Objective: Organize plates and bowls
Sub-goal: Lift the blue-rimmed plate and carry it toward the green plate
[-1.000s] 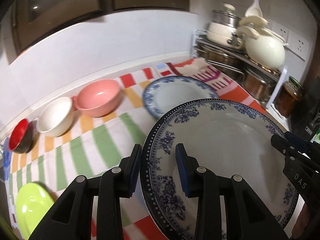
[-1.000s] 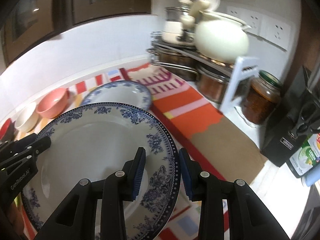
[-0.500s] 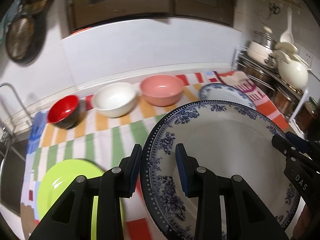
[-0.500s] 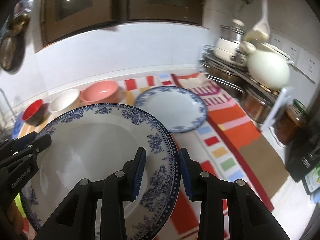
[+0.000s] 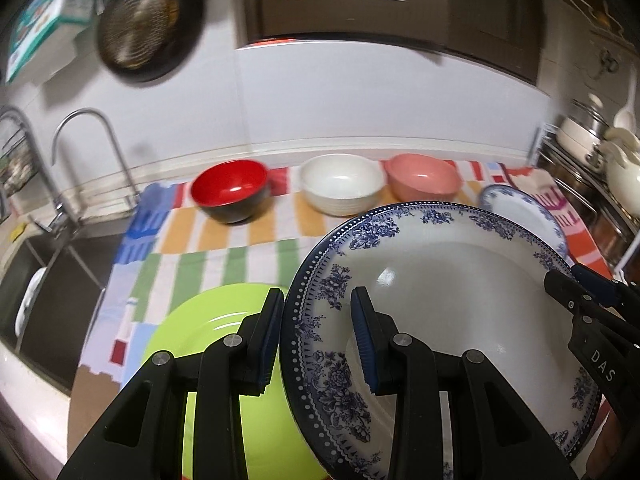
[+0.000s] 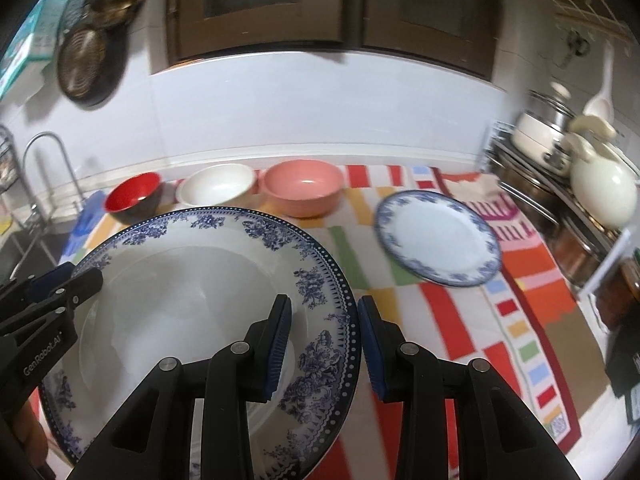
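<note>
Both grippers have carried the large blue-patterned plate leftward along the counter; sink and green plate now in view. Left gripper pinches the plate's left rim, right gripper its right rim, jaws narrow, clamped on it. Plate held above the striped cloth, partly over the green plate. Red bowl, white bowl, pink bowl lined up by the wall; small blue-rimmed plate lies on the cloth to the right.

Big blue-floral plate held tilted above lime-green plate; smaller blue-rimmed plate flat on cloth; red, white, pink bowls lined behind.
</note>
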`<state>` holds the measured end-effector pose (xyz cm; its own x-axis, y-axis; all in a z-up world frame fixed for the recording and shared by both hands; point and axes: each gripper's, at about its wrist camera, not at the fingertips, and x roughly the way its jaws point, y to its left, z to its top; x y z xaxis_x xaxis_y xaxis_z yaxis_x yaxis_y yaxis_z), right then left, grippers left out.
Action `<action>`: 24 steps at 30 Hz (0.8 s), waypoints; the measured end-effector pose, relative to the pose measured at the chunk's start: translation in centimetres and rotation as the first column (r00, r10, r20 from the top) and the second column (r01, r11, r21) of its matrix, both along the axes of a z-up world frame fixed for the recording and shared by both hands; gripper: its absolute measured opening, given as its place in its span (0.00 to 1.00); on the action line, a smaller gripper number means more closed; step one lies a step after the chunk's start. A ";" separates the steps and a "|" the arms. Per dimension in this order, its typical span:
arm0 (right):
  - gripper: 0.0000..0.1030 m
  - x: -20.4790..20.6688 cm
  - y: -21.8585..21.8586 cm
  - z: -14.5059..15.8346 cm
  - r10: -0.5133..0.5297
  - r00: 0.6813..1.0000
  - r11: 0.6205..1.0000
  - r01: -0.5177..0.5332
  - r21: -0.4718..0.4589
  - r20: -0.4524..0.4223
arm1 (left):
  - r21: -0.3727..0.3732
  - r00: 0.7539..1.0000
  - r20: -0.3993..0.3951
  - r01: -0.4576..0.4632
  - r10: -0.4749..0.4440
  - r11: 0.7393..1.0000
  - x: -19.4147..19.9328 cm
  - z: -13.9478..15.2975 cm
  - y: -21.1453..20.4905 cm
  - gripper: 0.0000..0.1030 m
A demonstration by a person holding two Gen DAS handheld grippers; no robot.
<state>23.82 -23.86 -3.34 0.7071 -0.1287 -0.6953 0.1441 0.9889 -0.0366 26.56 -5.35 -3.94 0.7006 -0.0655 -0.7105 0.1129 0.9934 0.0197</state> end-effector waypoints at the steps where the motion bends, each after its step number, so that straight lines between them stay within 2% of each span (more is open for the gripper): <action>1: 0.35 0.2 0.6 0.0 0.013 1.000 1.000 -0.013 0.000 0.000 | 0.001 1.000 -0.001 -0.012 0.012 1.000 0.0 0.0 0.5 0.33; 11: 0.35 2.4 6.6 -1.0 0.136 0.990 0.991 -0.136 0.006 -0.023 | 0.007 0.991 -0.034 -0.132 0.132 0.991 -0.3 -1.0 6.8 0.33; 24: 0.35 4.6 12.5 -3.3 0.256 0.963 0.967 -0.256 0.014 -0.085 | 0.017 0.966 -0.091 -0.239 0.240 0.971 -0.3 -3.7 12.4 0.33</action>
<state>28.38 -11.32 -6.67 0.6544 0.0512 -0.7544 -0.1173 0.9925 -0.0344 26.22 7.01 -7.66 0.6269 0.1005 -0.7726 -0.1268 0.9916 0.0261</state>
